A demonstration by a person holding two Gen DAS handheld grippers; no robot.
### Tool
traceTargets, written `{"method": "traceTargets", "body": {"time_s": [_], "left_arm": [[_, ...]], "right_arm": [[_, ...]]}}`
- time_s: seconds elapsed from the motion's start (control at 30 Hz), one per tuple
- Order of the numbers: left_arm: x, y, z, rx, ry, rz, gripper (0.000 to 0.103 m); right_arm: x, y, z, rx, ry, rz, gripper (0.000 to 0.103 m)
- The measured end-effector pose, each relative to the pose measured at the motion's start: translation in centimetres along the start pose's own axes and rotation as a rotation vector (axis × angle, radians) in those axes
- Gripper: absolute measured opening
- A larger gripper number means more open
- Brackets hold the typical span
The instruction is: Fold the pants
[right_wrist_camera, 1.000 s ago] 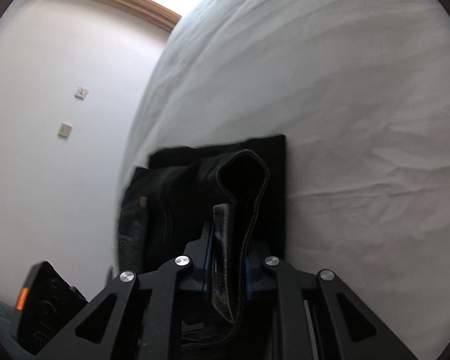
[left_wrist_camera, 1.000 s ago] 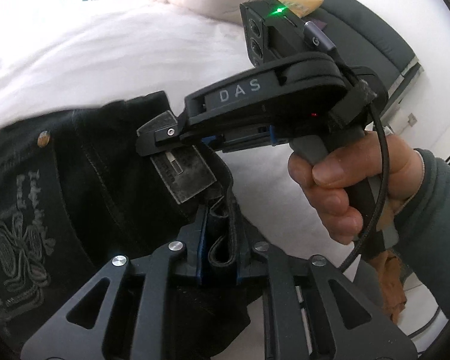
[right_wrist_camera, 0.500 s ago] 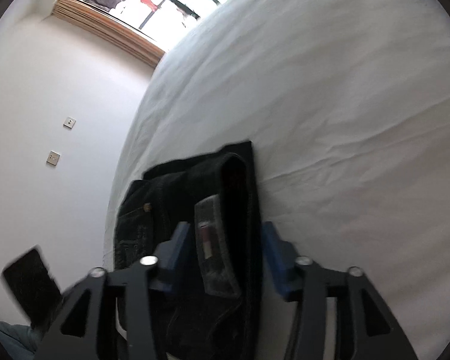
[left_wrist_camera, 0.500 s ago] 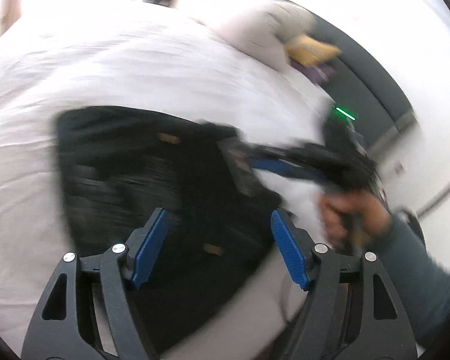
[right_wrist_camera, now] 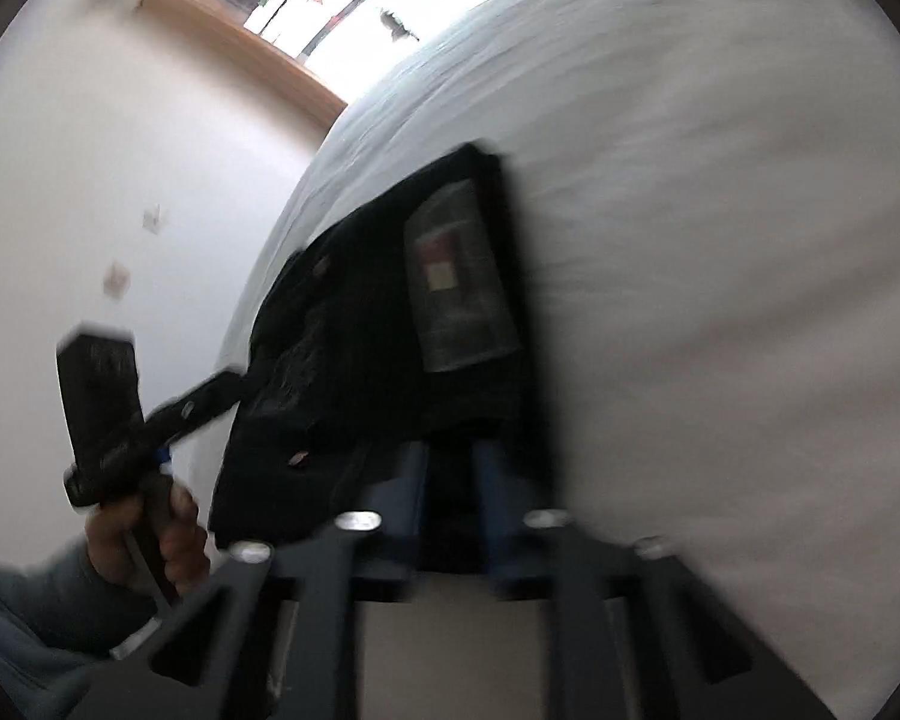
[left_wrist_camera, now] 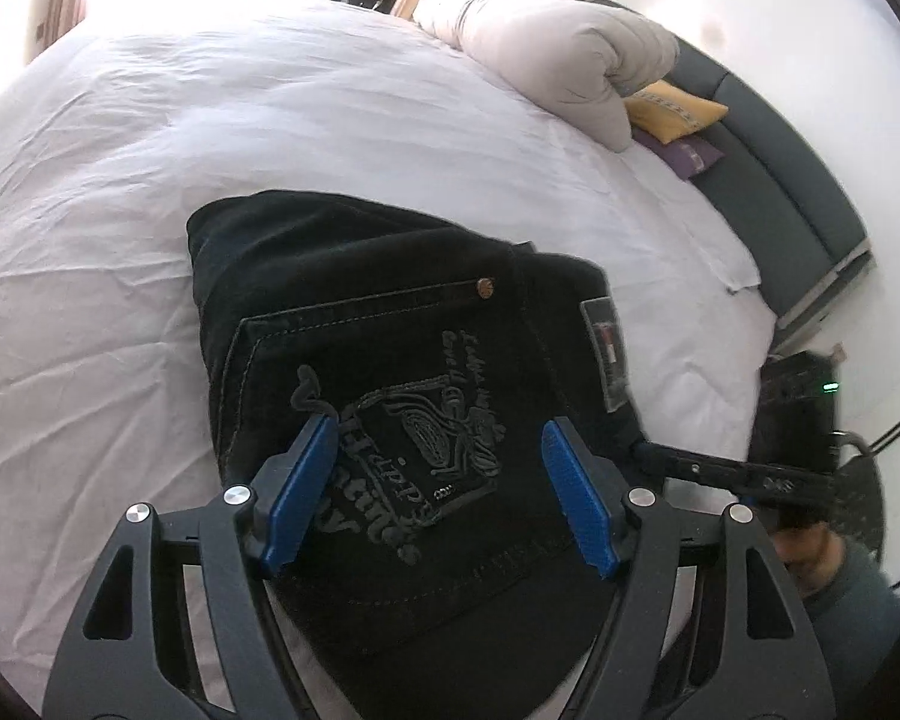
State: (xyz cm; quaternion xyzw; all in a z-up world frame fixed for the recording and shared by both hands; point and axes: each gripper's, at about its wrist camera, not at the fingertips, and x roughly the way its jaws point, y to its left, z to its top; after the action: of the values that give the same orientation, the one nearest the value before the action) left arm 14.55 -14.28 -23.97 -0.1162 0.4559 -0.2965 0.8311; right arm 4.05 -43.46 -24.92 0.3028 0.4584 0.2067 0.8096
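Left wrist view, item one: pants (left_wrist_camera: 390, 372), one pair, black denim, folded into a compact block on the white bed (left_wrist_camera: 150, 138). Back pocket with embroidered emblem faced up; one copper rivet and one waistband patch (left_wrist_camera: 605, 354) showed near the right edge. The block's long axis ran from the camera away toward the far side of the bed, slightly tilted left.

Item two: left gripper (left_wrist_camera: 438, 486), one, jaws spread wide, blue pads hanging above the pocket emblem, holding nothing. The pants lay directly ahead of and beneath it.

Item three: right gripper (left_wrist_camera: 726, 471), one, entering from the right with its tip at the waistband edge just below the patch. In the blurred right wrist view the right gripper (right_wrist_camera: 450, 474) showed its two blue pads close together at the near edge of the pants (right_wrist_camera: 390, 330), with dark cloth around them; whether they pinched fabric or merely stood narrow over it could not be told.

Item four: bedding at the head of the bed: one rolled beige duvet (left_wrist_camera: 558, 54), one yellow cushion (left_wrist_camera: 675, 111), one purple cushion (left_wrist_camera: 687, 153).

Judgement: the fold looked essentially finished. Any tidying would turn on the waistband edge, to which the right gripper was nearer; the left sat centred over the block, placed to press it flat.
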Motion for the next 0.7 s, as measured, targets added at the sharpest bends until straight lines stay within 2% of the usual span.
{"method": "traceTargets", "body": {"time_s": [0.07,0.1,0.13,0.2,0.23,0.33,0.4,0.47,0.53,0.57,0.6,0.63,0.67,0.7], "left_arm": [[-1.6,0.3,0.3,-0.027,-0.04,0.007,0.07],[-3.8,0.9,0.7,-0.032,-0.059,0.015,0.07],[-4.7,1.2,1.0,-0.037,-0.085,0.019,0.07],[-5.3,1.7,1.7,-0.038,-0.101,0.046,0.07],[-5.5,2.0,2.3,-0.045,-0.097,0.066,0.07],[-5.6,2.3,3.7,-0.057,-0.118,0.039,0.07],[-4.8,1.6,4.8,-0.014,-0.119,0.014,0.07],[-2.1,1.2,6.2,0.044,-0.072,0.043,0.07],[1.2,2.6,6.9,0.013,0.009,0.069,0.07],[3.0,3.6,7.0,0.004,0.036,0.077,0.069],[3.9,3.8,7.0,0.023,0.041,0.091,0.069],[4.1,3.6,7.1,0.045,0.041,0.105,0.069],[4.0,3.1,7.1,0.067,0.042,0.123,0.07],[3.5,2.6,7.2,0.078,0.038,0.137,0.07]], "right_arm": [[-1.0,0.0,0.0,0.0,-0.013,-0.01,0.014],[-1.4,0.4,0.1,-0.018,-0.009,-0.026,0.018],[-2.1,1.3,0.5,-0.036,-0.017,-0.03,0.024],[-3.3,2.4,1.2,-0.062,-0.061,0.014,0.05],[-4.0,3.0,1.8,-0.073,-0.095,0.031,0.052],[-4.2,4.7,3.9,-0.113,-0.133,0.106,0.056],[-3.1,5.7,4.8,-0.139,-0.116,0.125,0.058],[-0.9,5.7,5.4,-0.151,-0.069,0.12,0.058],[1.4,4.0,5.5,-0.118,-0.012,0.064,0.06],[2.6,2.3,5.3,-0.074,0.027,0.027,0.053],[2.9,1.1,5.0,-0.04,0.011,0.048,0.047],[2.4,0.7,5.0,-0.019,-0.005,0.073,0.047],[1.7,0.8,5.1,-0.003,-0.007,0.076,0.049],[0.6,1.3,5.1,-0.017,-0.019,0.064,0.057]]}}
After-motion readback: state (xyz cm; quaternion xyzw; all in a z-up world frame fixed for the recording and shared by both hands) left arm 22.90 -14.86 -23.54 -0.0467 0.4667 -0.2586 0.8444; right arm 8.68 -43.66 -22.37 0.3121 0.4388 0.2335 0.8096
